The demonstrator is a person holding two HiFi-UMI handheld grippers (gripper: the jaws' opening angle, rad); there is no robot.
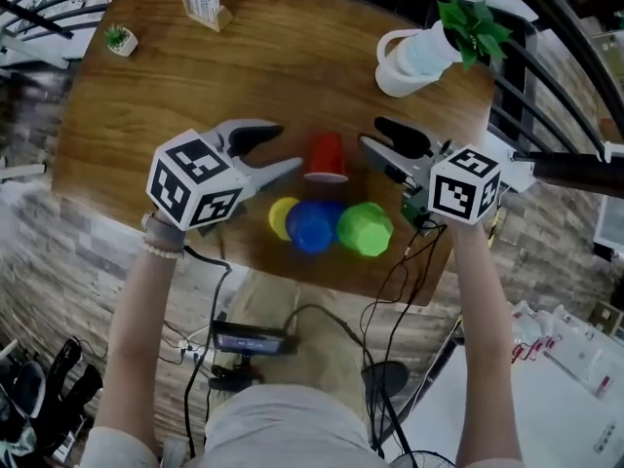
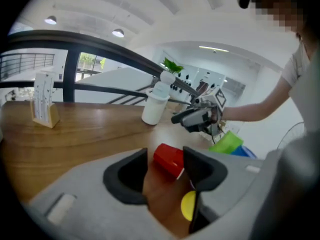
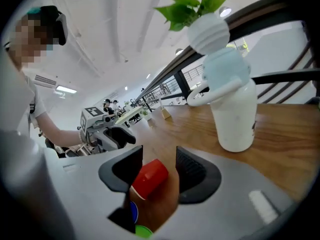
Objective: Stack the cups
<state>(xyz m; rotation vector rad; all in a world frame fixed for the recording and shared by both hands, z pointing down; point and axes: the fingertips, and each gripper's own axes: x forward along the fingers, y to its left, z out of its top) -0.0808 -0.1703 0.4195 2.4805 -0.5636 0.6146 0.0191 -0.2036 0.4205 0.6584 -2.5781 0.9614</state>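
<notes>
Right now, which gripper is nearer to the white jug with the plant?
Right. The right gripper is just on the near side of the white jug, with a gap between them. The left gripper is farther away, on the other side of the red cup.

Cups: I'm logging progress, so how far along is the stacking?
Done: nothing looks stacked; red cup, yellow cup, blue cup and green cup sit singly on the table. In hand: nothing; left gripper and right gripper are open, flanking the red cup. Left: all the stacking.
</notes>
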